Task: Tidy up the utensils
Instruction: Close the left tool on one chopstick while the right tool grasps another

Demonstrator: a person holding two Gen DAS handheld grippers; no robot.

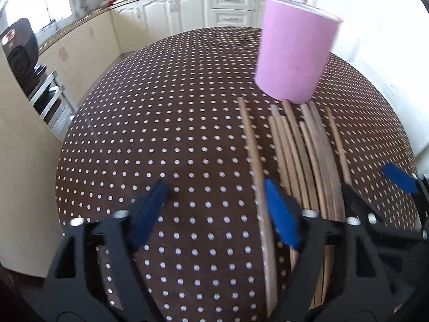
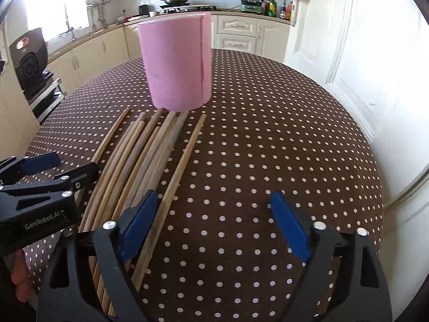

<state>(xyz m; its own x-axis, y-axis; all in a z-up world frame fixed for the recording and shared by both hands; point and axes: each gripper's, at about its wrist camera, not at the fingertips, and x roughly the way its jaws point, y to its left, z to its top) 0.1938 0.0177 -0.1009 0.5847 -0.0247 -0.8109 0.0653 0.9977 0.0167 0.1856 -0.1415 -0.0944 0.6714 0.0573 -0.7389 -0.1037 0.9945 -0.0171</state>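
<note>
Chopsticks (image 2: 150,161) lie side by side on the dotted table (image 2: 268,147), far ends just beside the pink cup (image 2: 175,61). Left tool (image 1: 215,209) and right tool (image 2: 214,225) are both spread, gripping nothing.

Round table (image 2: 268,134) spread under everything. Standing upright on it toward the far side: a cylindrical holder (image 2: 177,61). Just near of the holder's foot, lying side by side on the cloth: a bundle of chopsticks (image 2: 150,161), running near to far. Left gripper (image 1: 214,209) over the table left of the bundle, right gripper (image 2: 214,225) to its right. Beyond the table, kitchen cabinets (image 2: 236,32) along the far wall.
</note>
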